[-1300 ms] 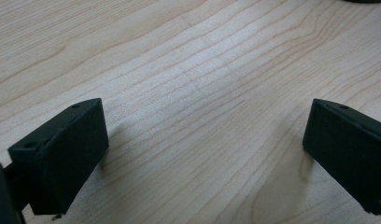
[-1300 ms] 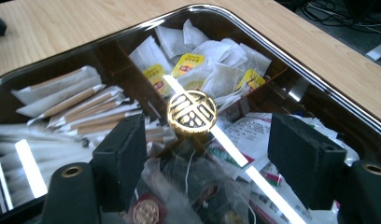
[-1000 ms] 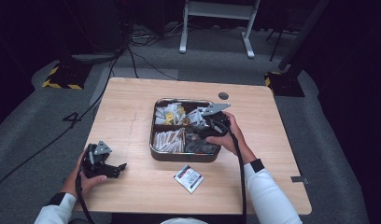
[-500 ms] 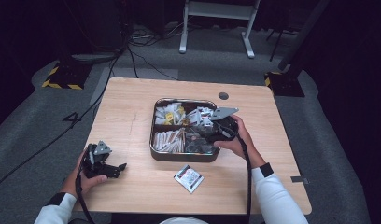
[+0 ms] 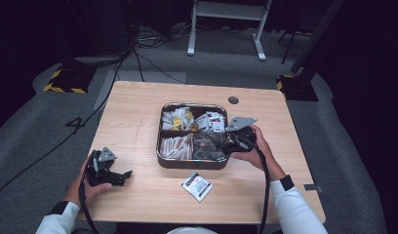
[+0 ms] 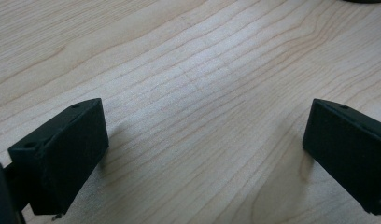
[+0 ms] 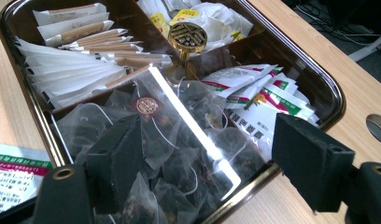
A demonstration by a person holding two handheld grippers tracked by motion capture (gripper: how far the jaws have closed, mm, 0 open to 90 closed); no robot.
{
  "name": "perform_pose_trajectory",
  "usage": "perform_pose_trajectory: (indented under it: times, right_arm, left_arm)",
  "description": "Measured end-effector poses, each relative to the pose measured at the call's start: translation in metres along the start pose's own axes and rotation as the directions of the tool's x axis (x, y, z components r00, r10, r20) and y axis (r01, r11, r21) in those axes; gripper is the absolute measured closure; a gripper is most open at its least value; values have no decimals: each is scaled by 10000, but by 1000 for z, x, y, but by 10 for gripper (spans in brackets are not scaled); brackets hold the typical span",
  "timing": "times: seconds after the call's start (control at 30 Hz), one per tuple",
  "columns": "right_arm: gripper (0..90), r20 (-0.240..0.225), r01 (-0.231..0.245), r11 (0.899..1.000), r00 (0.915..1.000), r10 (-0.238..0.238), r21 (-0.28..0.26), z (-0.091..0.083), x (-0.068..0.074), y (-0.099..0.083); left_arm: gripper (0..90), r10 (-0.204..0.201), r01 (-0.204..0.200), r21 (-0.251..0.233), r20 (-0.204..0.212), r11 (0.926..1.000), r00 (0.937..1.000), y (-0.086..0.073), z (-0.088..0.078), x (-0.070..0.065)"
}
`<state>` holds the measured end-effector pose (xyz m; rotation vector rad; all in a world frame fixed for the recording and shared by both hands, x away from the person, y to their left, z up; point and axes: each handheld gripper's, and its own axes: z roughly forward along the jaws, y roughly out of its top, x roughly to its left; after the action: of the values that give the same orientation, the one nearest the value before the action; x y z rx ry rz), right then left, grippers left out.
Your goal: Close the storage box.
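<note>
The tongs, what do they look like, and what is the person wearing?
Both tongs, left and right, are black with two blocky jaws, a grey three-cornered plate on top and a black cable trailing back. The sleeves are white with dark cuffs.

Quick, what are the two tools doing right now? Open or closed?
Left tool: open, empty, over bare table.
Right tool: open, holding nothing, at the tray's clear tea bags.

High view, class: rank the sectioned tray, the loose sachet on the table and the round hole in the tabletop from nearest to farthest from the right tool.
1. Sectioned tray: right tool hangs over its near right compartment.
2. Loose sachet: on the table, in front of the tray.
3. Round hole: behind the tray's far right corner. It and the sachet are nearly level, so that order is uncertain.
</note>
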<state>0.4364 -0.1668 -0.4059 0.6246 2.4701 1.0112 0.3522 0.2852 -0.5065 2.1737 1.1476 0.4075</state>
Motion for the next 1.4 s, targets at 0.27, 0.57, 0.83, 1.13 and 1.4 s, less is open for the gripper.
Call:
perform_pose_trajectory:
  times: [0.27,0.57,0.83,1.13,1.4]
  right_arm:
    - [250,50,-11,9999,10000,10,108,-9,-1,-10]
    - [246,178,-35,9999,9998,32,141,-20,-2,-23]
    - [244,379,-77,9991,9993,61,420,-26,-3,-39]
    - [239,524,-262,9973,9984,226,687,-32,-7,-60]
    - [235,674,-363,9938,9973,293,1050,-34,-10,-79]
  left_arm:
    - [5,1,-1,1,2,10000,10000,0,0,0]
    - [4,-1,1,2,2,10000,10000,0,0,0]
    - [5,1,-1,1,0,10000,10000,0,0,0]
    - [4,-1,1,1,2,10000,10000,0,0,0]
    - [4,0,0,1,2,10000,10000,0,0,0]
